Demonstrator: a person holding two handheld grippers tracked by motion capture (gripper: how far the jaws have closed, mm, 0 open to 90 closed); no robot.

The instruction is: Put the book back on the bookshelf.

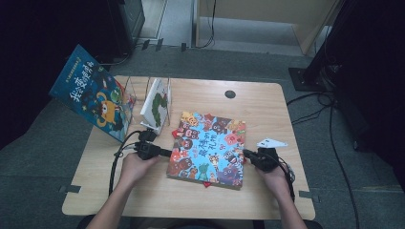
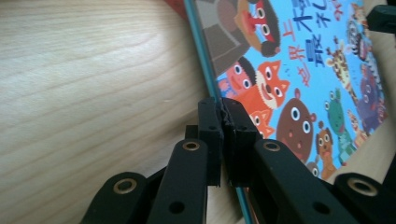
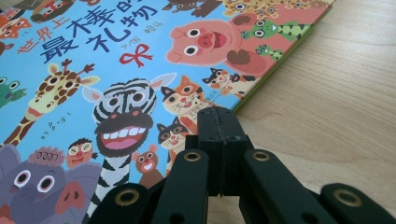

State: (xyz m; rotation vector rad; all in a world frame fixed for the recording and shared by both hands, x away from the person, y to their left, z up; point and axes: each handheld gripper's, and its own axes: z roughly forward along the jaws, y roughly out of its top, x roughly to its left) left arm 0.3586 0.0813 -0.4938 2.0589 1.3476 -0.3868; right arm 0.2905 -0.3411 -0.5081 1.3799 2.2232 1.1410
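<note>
Picture book (image 1: 207,149) lies flat mid-table, pinched at opposite edges: left gripper (image 2: 223,108) is clamped on its spine edge, right gripper (image 3: 218,116) on the far edge. Grip is shallow; if lifted unevenly, the cover could be slipped or bent.

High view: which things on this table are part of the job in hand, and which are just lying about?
In the job:
- animal picture book, flat on the table
- left gripper, fingers closed on the book's left edge
- right gripper, fingers shut at the book's right edge

Lying about:
- wire book rack
- white book standing in the rack
- blue book leaning at the rack's left
</note>
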